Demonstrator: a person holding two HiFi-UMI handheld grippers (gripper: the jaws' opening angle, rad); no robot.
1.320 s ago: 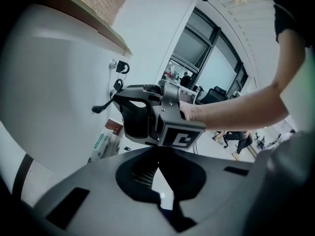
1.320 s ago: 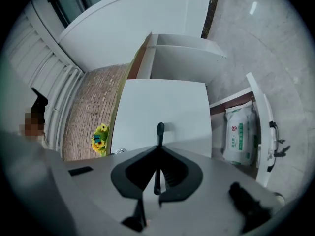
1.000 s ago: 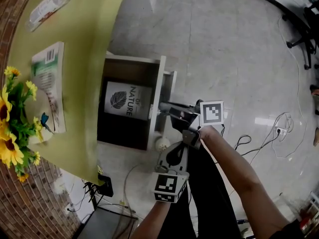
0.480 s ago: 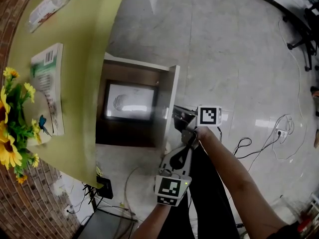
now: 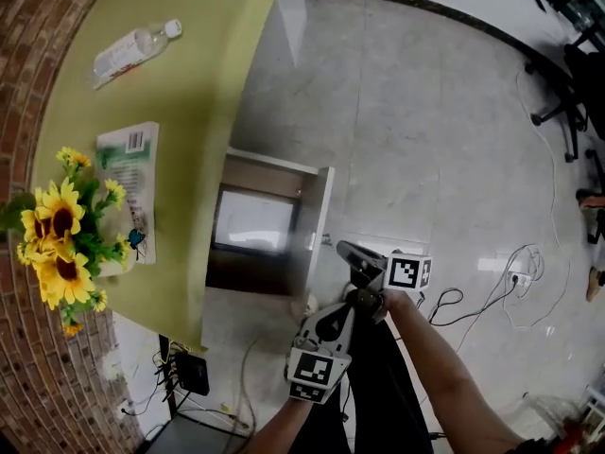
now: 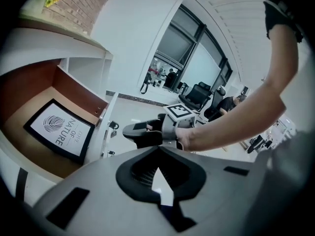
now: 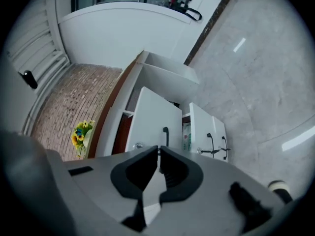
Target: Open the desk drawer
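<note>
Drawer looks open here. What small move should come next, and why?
Probably just lift the right gripper clear and stop: the drawer stands well out of the desk, the framed print inside shows, and the gripper's fingers are together on nothing.

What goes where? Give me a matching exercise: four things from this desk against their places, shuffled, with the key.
Things:
1 water bottle
2 sunflowers
3 book
4 framed NATURE print

Places:
A inside the open drawer
B lying at the far end of the desk
C against the brick wall
D flat on the desk, beside the sunflowers

Pairs: 1-B, 2-C, 3-D, 4-A
</note>
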